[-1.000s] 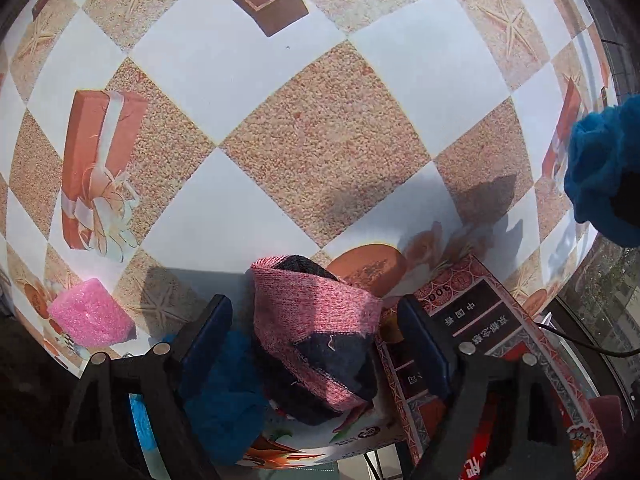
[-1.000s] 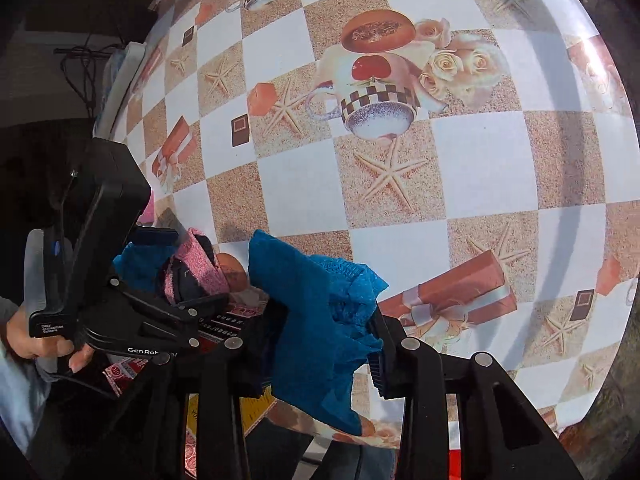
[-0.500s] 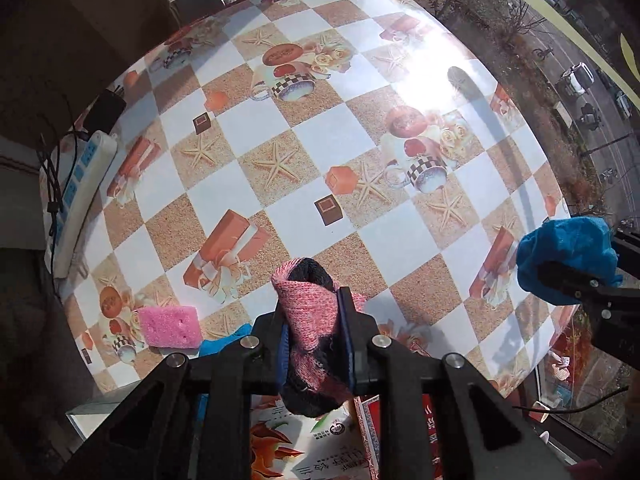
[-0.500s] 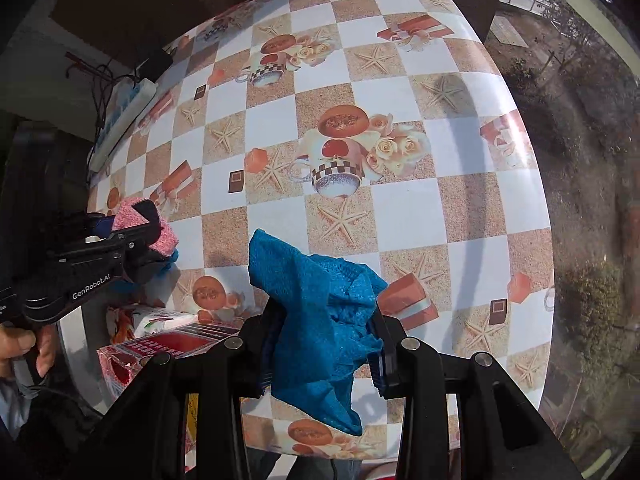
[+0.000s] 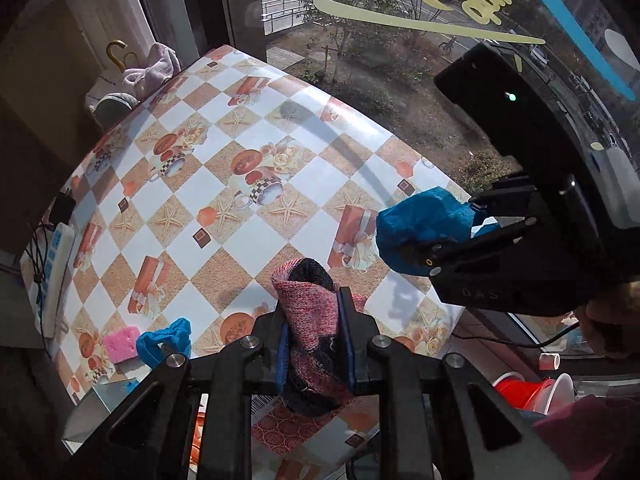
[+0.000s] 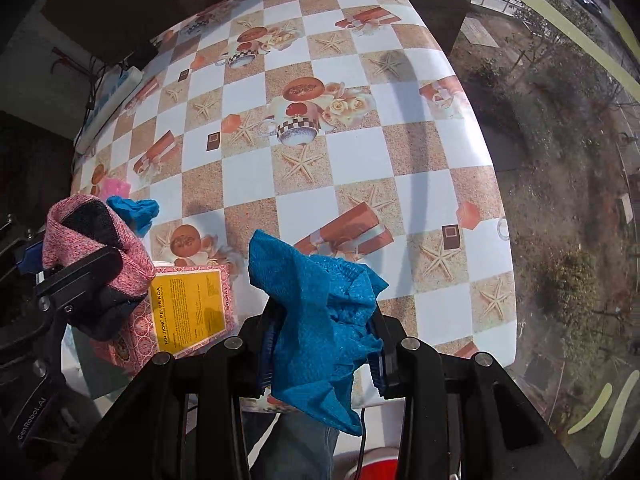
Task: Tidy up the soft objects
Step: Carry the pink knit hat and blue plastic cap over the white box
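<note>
Holding both pieces above the table [image 5: 224, 216], my left tool [image 5: 314, 336] clenches the pink knit sock [image 5: 308, 308], my right tool [image 6: 322, 346] the blue cloth [image 6: 320, 304]; pink sponge [image 5: 120, 343] and another blue rag [image 5: 164, 342] remain unsorted, I judge.

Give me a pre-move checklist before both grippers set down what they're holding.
1. Left gripper clamped on the pink and dark knitted sock: ok, jaws shut tight on it.
2. Right gripper holding the crumpled blue mesh cloth: ok, though one corner hangs loose below the jaws.
3. Both loads lifted off the checkered tablecloth: ok.
4. Open tablecloth ahead for a drop: ok.
5. Items left at the near corner, a pink sponge block and a small blue cloth: not ok, unsorted.
6. Target spot or container for soft items: cannot tell.
</note>
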`<action>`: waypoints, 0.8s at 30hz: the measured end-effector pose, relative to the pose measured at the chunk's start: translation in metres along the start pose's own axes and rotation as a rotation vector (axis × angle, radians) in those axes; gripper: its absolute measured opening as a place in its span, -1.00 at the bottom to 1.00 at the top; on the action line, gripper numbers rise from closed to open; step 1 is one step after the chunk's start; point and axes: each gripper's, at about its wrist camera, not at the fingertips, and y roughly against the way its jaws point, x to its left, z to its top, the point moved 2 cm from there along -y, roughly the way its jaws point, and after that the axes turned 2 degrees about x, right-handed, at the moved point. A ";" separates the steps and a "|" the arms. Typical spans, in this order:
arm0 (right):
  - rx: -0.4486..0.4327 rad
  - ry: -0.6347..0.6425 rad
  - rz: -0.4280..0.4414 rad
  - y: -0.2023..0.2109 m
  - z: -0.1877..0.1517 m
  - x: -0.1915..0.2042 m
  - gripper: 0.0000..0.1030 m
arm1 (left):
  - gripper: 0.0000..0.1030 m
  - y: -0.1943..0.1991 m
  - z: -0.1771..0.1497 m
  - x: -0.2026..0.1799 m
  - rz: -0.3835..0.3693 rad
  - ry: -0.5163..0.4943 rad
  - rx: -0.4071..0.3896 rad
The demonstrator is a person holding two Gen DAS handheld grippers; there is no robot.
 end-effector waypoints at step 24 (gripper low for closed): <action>0.100 0.546 0.077 -0.003 -0.086 0.219 -0.24 | -0.55 0.063 -0.232 0.115 0.243 0.569 0.047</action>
